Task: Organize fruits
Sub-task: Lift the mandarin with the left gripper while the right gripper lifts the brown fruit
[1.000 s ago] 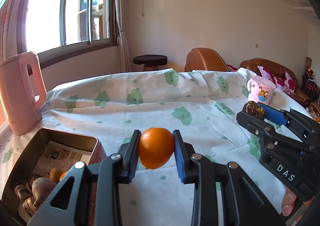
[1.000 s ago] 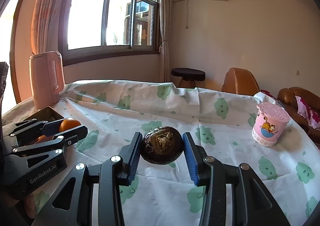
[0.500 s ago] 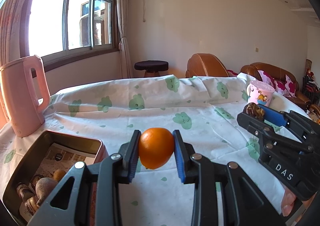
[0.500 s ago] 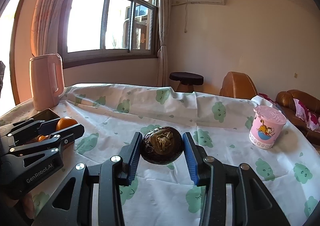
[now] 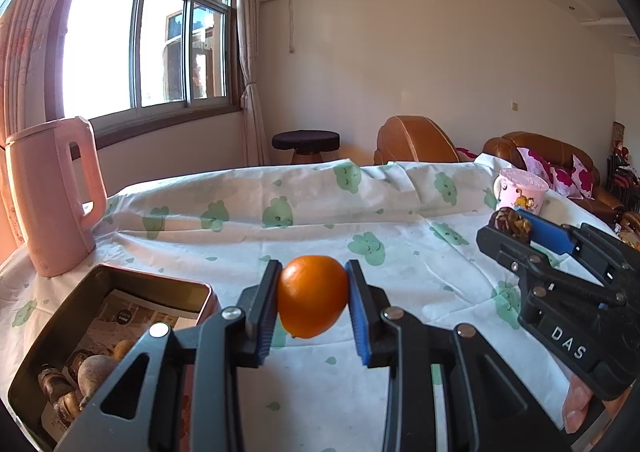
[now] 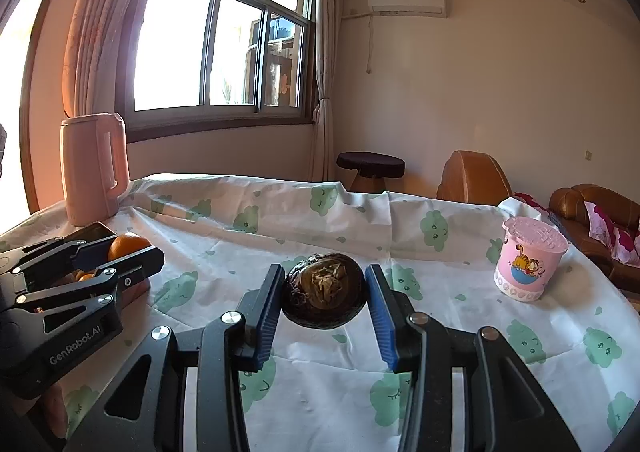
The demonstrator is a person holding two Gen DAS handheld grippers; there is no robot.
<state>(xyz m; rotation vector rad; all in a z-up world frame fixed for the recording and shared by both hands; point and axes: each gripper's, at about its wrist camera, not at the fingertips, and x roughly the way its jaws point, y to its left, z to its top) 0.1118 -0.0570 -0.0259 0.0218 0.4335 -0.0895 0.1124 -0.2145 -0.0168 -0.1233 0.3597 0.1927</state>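
Observation:
An orange (image 5: pixel 312 295) is clamped between the blue pads of my left gripper (image 5: pixel 313 302), held above the tablecloth just right of an open metal tin (image 5: pixel 60 326). The tin holds several brown and orange fruits (image 5: pixel 94 370) on printed paper. My right gripper (image 6: pixel 325 298) is shut on a dark, wrinkled brown fruit (image 6: pixel 324 295) over the middle of the table. In the left wrist view the right gripper (image 5: pixel 516 226) shows at the right edge with that fruit; in the right wrist view the left gripper (image 6: pixel 120 252) shows at the left with the orange (image 6: pixel 127 244).
A pink jug (image 5: pixel 52 195) stands at the table's far left behind the tin. A pink cartoon cup (image 6: pixel 530 270) sits at the right. The white cloth with green prints (image 5: pixel 360 211) covers the table. Brown sofas (image 5: pixel 548 155) and a dark stool (image 5: pixel 306 141) stand beyond.
Both views have tipped slightly upward, so the table and tin sit lower in the frames. Both grips are unchanged.

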